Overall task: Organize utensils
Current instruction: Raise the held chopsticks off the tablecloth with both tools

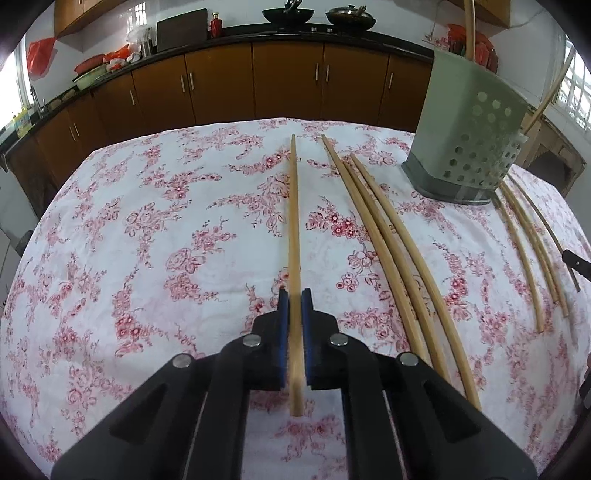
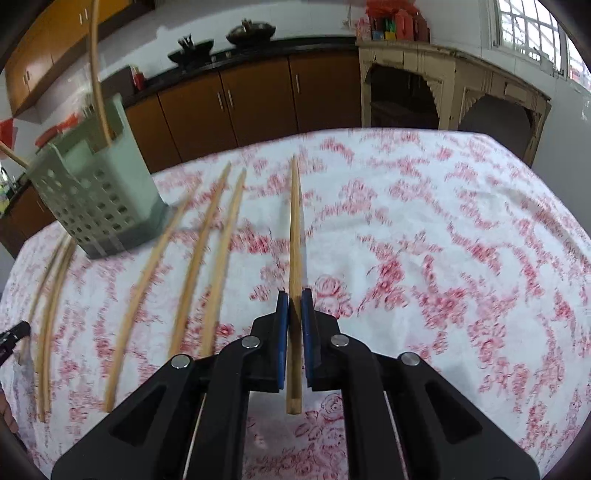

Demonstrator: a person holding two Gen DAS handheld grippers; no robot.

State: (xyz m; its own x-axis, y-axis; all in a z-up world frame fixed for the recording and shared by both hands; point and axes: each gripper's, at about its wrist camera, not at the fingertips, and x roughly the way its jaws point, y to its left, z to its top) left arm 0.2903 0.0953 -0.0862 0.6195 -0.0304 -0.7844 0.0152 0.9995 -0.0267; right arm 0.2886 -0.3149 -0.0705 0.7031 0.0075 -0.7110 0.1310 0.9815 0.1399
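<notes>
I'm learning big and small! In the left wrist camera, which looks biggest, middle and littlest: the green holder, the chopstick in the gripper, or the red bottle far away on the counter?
1. Green holder, bulkiest.
2. Held chopstick, longer but thin; nearness exaggerates it.
3. Red bottle, tiny because it is far away.

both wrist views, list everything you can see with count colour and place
held chopsticks: two, tan wood, one in each gripper
loose chopsticks: about six, tan, flat on the cloth either side of the holder
utensil holder: one, pale green, perforated, on the table, two chopsticks standing in it
tablecloth: one, white with red flowers, covering the table
cabinets: brown, along the back wall
woks: two, dark, on the counter
left gripper: black, blue pads, shut on a chopstick
right gripper: same, shut on a chopstick
</notes>
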